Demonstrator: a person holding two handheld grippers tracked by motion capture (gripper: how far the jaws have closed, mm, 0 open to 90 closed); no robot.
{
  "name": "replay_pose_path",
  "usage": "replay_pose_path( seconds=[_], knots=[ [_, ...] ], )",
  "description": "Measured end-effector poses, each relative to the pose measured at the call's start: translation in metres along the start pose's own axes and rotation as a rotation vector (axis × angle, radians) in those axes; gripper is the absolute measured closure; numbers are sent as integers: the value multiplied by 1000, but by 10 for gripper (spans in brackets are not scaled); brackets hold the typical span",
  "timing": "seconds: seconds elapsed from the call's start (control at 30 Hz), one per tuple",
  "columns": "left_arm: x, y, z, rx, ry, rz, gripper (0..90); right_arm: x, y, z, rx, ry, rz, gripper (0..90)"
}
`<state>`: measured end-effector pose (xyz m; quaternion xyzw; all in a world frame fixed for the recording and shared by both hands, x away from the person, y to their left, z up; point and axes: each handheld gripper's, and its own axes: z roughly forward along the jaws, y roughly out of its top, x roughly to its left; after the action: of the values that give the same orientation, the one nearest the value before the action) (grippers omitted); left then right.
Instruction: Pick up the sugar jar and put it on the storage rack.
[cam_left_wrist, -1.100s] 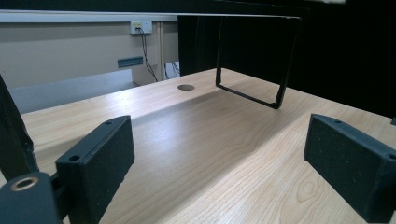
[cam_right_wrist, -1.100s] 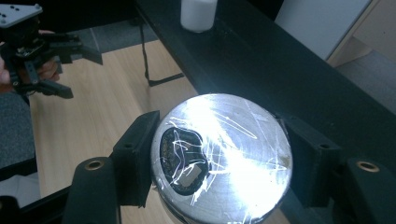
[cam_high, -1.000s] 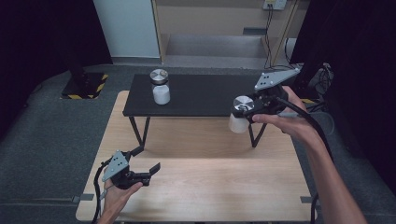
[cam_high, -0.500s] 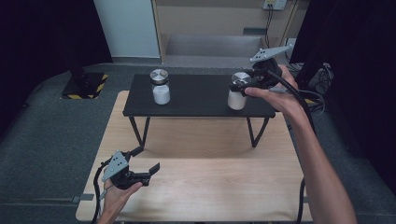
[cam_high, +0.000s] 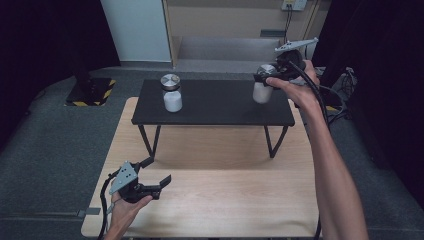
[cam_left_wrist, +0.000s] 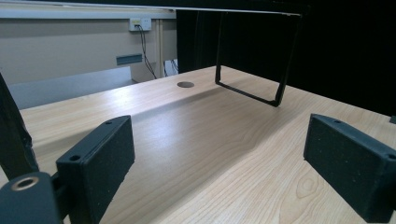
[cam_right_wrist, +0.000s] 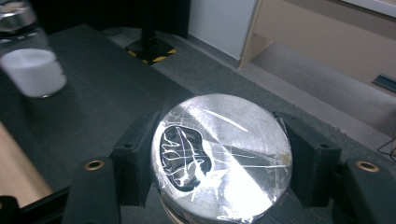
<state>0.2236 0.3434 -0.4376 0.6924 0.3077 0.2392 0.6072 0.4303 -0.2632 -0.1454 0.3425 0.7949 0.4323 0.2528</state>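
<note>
Two white jars with silver lids are in view. One jar (cam_high: 172, 94) stands on the left part of the small black table (cam_high: 215, 107), also seen in the right gripper view as the far jar (cam_right_wrist: 30, 58). My right gripper (cam_high: 260, 78) is shut on the silver lid (cam_right_wrist: 219, 154) of the other jar (cam_high: 262, 90), over the table's right end; I cannot tell whether it rests on the top. Low at the front left of the wooden tabletop, my left gripper (cam_high: 155, 172) stands open with nothing between its pads (cam_left_wrist: 100, 161).
The black table stands on thin metal legs (cam_left_wrist: 252, 88) on the wooden tabletop (cam_high: 215, 190). A round hole (cam_left_wrist: 186, 84) shows in the wood. Grey carpet surrounds it, with a yellow-black marked stand base (cam_high: 90, 92) at back left and a wall socket with cables (cam_high: 292, 6).
My right gripper has carried the jar from beyond the black table's front right corner back and up to its right end. The left gripper has stayed put.
</note>
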Motion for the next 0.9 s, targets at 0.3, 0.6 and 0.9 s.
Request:
replay_pose_path(
  seconds=[0.3, 0.6, 0.9],
  knots=[
    [1, 0, 0, 6, -2, 2, 72, -6, -9, 15, 9, -23, 33, 347],
    [2, -1, -1, 5, 2, 0, 72, -10, -18, 28, 17, -1, 53, 347],
    [3, -1, -1, 7, 1, -2, 73, -16, -29, 24, -40, 11, 115, 191]
  ],
)
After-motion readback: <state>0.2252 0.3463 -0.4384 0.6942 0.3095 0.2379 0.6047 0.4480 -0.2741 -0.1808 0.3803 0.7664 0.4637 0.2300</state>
